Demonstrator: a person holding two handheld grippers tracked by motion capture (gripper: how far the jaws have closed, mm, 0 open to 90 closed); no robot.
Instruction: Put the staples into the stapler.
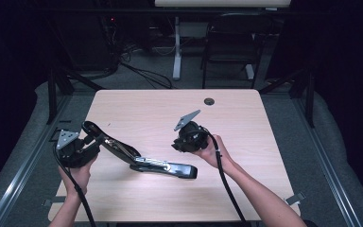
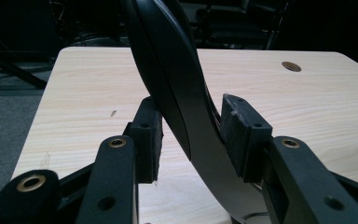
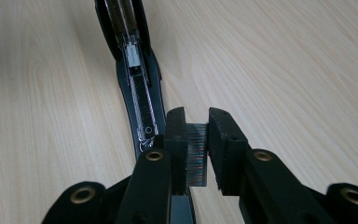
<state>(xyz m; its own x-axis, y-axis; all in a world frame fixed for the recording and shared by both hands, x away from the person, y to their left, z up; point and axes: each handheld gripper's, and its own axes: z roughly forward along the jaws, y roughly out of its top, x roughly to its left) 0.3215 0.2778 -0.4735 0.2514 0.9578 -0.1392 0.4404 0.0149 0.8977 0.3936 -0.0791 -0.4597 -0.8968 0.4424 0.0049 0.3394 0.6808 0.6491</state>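
Observation:
A black stapler (image 1: pixel 142 161) lies hinged open on the pale wooden table (image 1: pixel 146 109). Its base stretches right along the tabletop and its curved top arm (image 2: pixel 177 88) rises to the left. My left gripper (image 1: pixel 92 140) is shut on that arm, whose black body stands between the pads (image 2: pixel 240 130). In the right gripper view the open staple channel (image 3: pixel 137 93) runs away from me. Just right of the stapler, my right gripper (image 3: pixel 196 135) is shut on a short strip of staples (image 3: pixel 196 156). In the high view the right gripper (image 1: pixel 178 145) hovers above the stapler's base.
A round cable hole (image 1: pixel 209 101) sits near the table's far edge. Beyond the table stand a dark chair (image 1: pixel 231 42) and a white desk leg (image 1: pixel 176 47). Bare tabletop spreads on the far half and the right side.

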